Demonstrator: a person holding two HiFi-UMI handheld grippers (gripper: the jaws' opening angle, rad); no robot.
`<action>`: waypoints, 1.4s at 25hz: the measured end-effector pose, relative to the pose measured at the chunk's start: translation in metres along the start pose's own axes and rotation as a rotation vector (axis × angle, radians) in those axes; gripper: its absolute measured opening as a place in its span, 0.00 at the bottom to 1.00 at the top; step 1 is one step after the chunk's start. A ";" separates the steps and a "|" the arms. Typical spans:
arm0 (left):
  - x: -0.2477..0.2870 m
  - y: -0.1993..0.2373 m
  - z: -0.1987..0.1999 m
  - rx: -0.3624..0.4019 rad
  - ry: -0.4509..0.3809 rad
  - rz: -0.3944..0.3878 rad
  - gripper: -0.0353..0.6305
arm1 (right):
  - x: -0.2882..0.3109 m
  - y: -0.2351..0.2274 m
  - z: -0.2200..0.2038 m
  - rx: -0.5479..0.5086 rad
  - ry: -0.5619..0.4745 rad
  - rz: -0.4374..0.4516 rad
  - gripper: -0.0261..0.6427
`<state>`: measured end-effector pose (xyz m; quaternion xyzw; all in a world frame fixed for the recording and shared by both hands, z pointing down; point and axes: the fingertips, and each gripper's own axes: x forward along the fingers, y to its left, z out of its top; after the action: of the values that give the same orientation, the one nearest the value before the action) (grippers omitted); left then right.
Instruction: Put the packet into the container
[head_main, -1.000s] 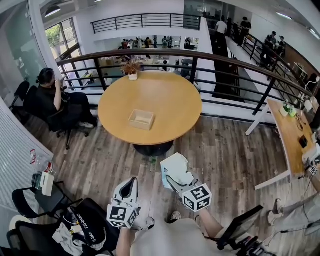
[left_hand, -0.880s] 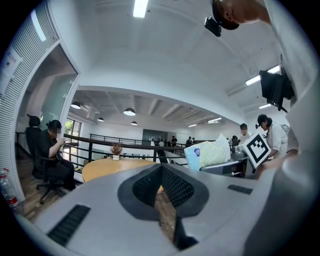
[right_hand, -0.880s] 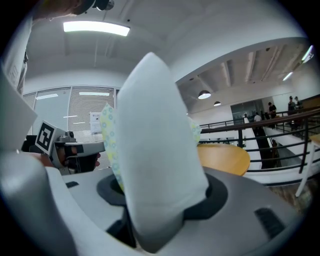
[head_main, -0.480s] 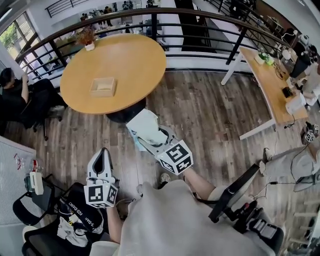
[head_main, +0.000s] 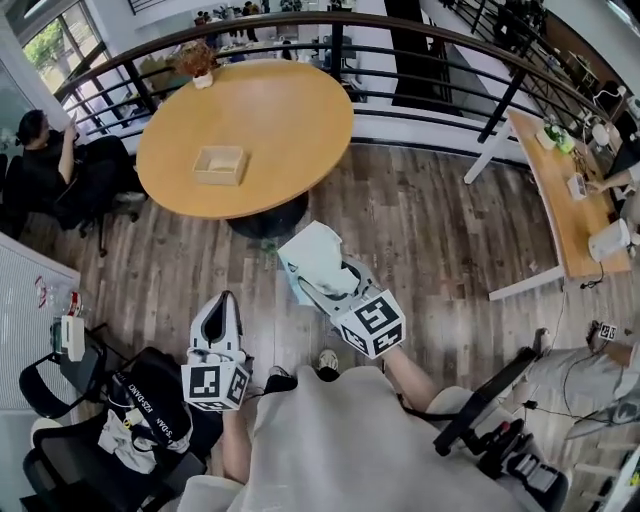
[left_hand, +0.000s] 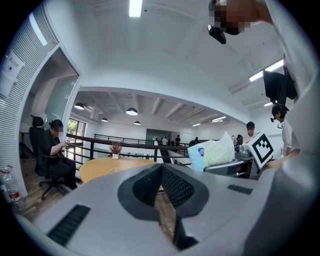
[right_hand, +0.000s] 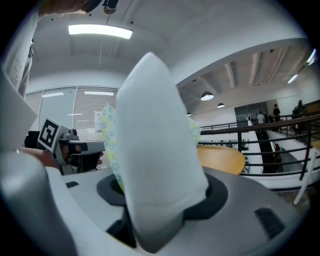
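Observation:
A pale blue-white packet (head_main: 315, 258) sticks up from my right gripper (head_main: 322, 275), which is shut on it above the wooden floor, short of the round table (head_main: 290, 110). In the right gripper view the packet (right_hand: 155, 150) fills the middle between the jaws. A shallow wooden container (head_main: 220, 165) lies on the table's left part, well apart from both grippers. My left gripper (head_main: 219, 312) hangs lower left with its jaws together and nothing in them; its tips (left_hand: 161, 167) meet in the left gripper view, where the packet (left_hand: 215, 152) shows at the right.
A potted plant (head_main: 197, 62) stands at the table's far edge. A black railing (head_main: 420, 40) runs behind the table. A seated person (head_main: 45, 170) is at the left, black chairs (head_main: 60, 380) and a bag (head_main: 150, 420) at lower left, and a white desk (head_main: 560, 200) at the right.
The head view has tipped further down and shifted, so the table sits higher and the person's torso shows. Both grippers keep their stance; the packet stays in the right one.

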<state>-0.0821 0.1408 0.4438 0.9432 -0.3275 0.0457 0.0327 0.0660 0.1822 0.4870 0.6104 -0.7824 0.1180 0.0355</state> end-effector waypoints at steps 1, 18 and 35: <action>0.000 -0.002 0.000 0.003 0.002 0.005 0.06 | -0.002 -0.002 -0.002 0.004 0.001 0.004 0.44; 0.020 0.004 -0.001 0.006 -0.007 0.075 0.06 | 0.021 -0.018 -0.006 -0.013 0.018 0.082 0.44; 0.091 0.068 -0.002 -0.021 -0.020 0.084 0.06 | 0.103 -0.051 0.005 -0.042 0.051 0.096 0.44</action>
<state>-0.0532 0.0314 0.4583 0.9287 -0.3674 0.0342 0.0374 0.0896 0.0718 0.5098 0.5681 -0.8120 0.1187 0.0623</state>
